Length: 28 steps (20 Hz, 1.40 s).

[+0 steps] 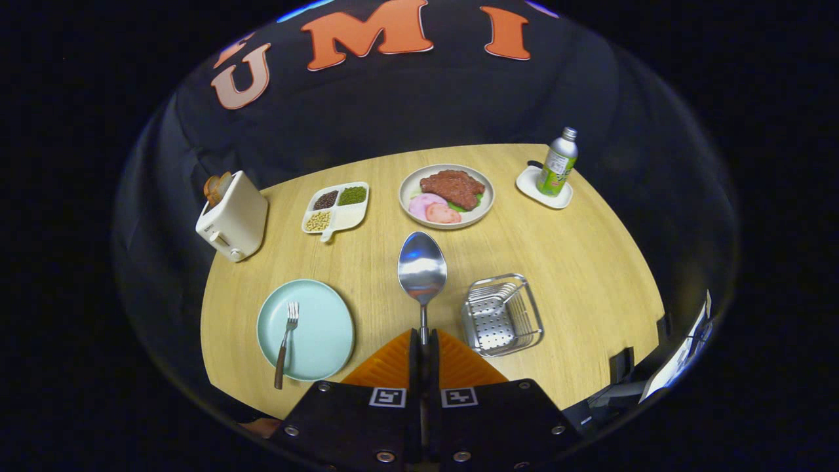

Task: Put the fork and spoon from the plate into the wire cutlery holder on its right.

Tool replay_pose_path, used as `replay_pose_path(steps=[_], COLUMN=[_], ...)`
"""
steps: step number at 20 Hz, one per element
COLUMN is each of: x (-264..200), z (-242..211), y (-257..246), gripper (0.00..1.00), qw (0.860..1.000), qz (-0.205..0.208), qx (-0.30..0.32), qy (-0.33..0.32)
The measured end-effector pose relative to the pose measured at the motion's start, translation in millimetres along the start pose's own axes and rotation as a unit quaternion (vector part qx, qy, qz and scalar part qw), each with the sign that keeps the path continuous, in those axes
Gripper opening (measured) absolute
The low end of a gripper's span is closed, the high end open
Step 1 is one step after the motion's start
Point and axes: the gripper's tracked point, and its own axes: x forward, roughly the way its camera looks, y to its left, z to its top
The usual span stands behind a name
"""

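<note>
- Spoon (423, 269) clamped by its handle between the two fingers, bowl standing out ahead of them, raised above the bare wood between plate and holder.
- Gripper (423, 341) closed tight on that handle, both fingers pressing on it, almost no gap between them.
- Fork (286, 341) lying on the light blue plate (328, 314), tines pointing away toward the far side, dark handle reaching over the near rim.
- Plate set to the left of the fingers, near the front edge of the table (577, 262).
- Wire cutlery holder (501, 314) resting to the right of the fingers, well apart from the plate, with a perforated metal floor and a ribbed wire section at its far end; nothing seen inside it.
- Beyond the spoon bowl, a round dish of food (447, 195) carrying a brown slab of meat, pink slices and a bit of green.
- Left of that dish, a white divided tray (335, 208) with dark, green and pale beans in separate compartments.
- Farther left, near the table edge, a white toaster (233, 219) with browned bread sticking out of the top.
- At the far right corner, a green-labelled bottle (558, 164) with a metal cap, upright on a small white coaster (543, 190).
</note>
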Motion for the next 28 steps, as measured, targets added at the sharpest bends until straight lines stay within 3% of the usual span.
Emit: replay_pose_path(steps=[7, 16, 22, 25, 27, 28], x=[-3, 9, 7, -3, -16, -22], z=[-20, -23, 15, 48, 77, 91], y=[-58, -77, -75, -64, -55, -53], gripper=[0.05, 0.08, 0.11, 0.12, 0.17, 0.24], qw=[0.999, 0.998, 0.999, 0.996, 0.989, 0.984], qz=[-0.029, -0.04, -0.041, -0.025, -0.015, -0.016], qx=[0.009, -0.018, -0.019, -0.009, -0.007, -0.009], qy=[0.019, 0.041, -0.015, -0.084, -0.146, -0.175])
